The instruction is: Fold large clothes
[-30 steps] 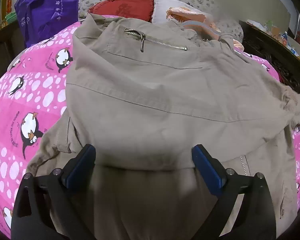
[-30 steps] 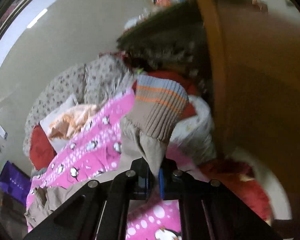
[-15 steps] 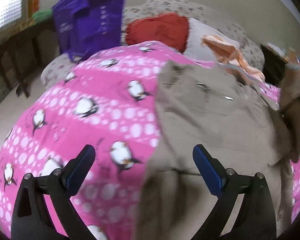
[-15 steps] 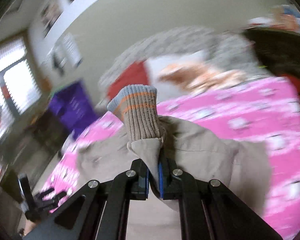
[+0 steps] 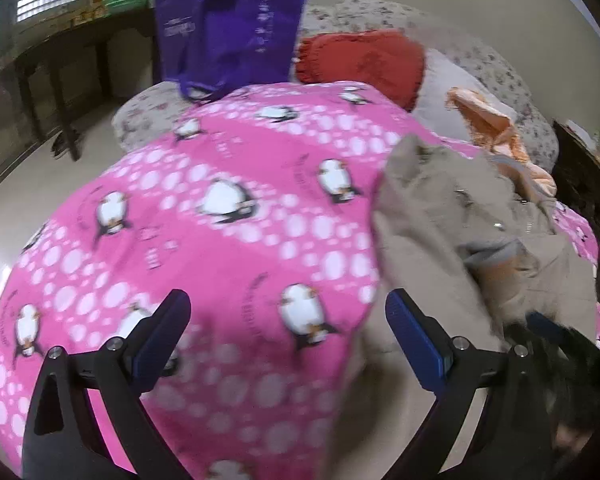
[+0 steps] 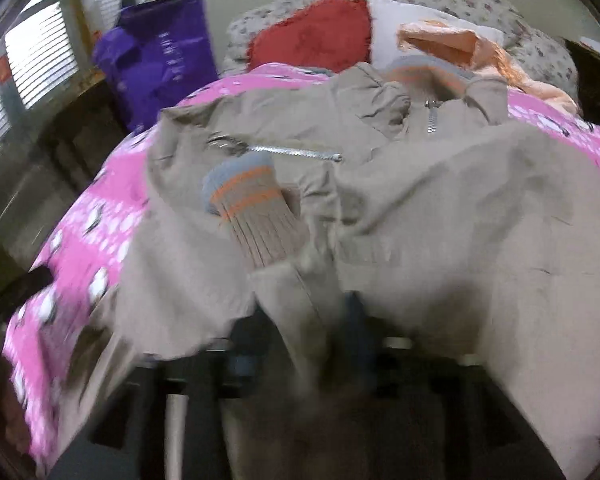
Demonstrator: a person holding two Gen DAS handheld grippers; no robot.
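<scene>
Sleeve cuff (image 6: 244, 196) dropped onto jacket (image 6: 440, 208) | bag (image 5: 228, 28) print unreadable

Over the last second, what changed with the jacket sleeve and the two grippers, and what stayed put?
The right gripper carried the striped cuff from the bed's right edge over onto the tan jacket. Its jaws have just been opening, so the sleeve now lies loose between them. The left gripper swung left, off the jacket and over the pink penguin blanket. Its jaws stayed wide open and empty; the purple bag and red pillow did not move.

Matt beige cloth jacket (image 6: 440, 208), ribbed knit cuff (image 6: 256, 208), metal zip (image 6: 284, 152), fleecy blanket (image 5: 228, 240).
</scene>
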